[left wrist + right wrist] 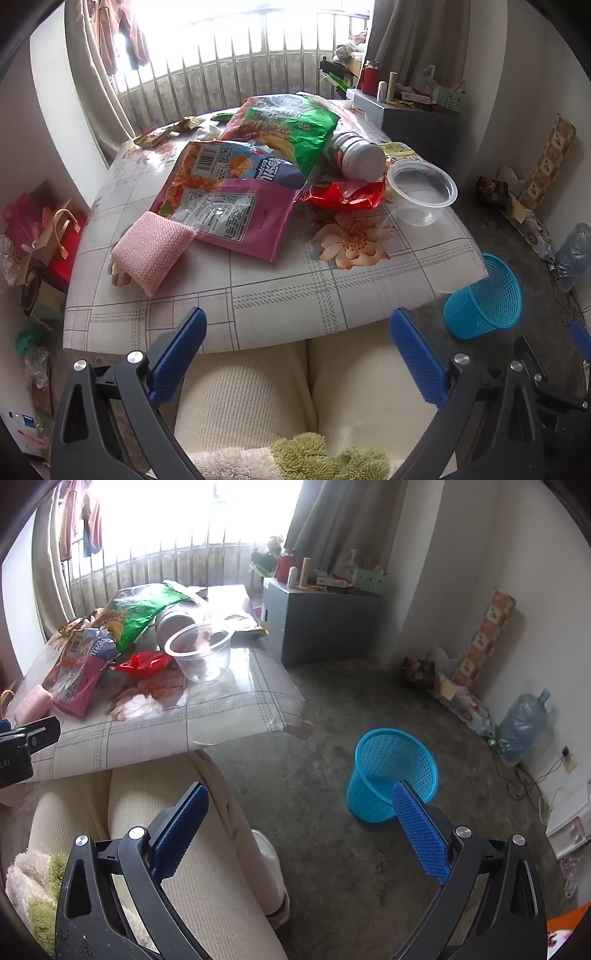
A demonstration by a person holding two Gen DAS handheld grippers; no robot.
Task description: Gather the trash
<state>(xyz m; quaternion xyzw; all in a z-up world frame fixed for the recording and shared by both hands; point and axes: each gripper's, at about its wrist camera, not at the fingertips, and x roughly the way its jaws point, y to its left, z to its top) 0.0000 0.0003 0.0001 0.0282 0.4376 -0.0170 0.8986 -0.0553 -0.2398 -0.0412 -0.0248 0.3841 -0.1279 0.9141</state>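
**Both jaws wide and empty; litter piled on counter, basket on floor**

Left gripper (298, 345): jaws spread fully apart at the bottom of the left wrist view, nothing between the blue pads, touching nothing. Under them, the person's cream-trousered legs (258, 391) and the near edge of the counter (280, 306).

Right gripper (301, 821): jaws equally wide, empty, held over the floor (325, 849) in the lower middle of its view. Its right pad overlaps the basket's rim in the picture; whether they touch I cannot tell.

Trash: a heap in the centre and upper part of the left wrist view, on the chequered, flower-printed cloth. Pink snack bag (229, 206) lies flat and crumpled, barcode side up. Green snack bag (291, 129) behind it, partly under its top edge. Red wrapper (343, 194) crushed, to the right, with a white-capped bottle (356, 157) lying on its side just above. Small wrappers (162, 134) at the far upper left corner. Pink sponge (151, 251) at the near left, touching the pink bag.

Containers: clear plastic cup (423, 194) upright at the counter's right edge, nothing visible in it. Blue mesh basket (393, 773) stands on the floor, right of the counter, slightly tilted in the fisheye; inside appears empty.
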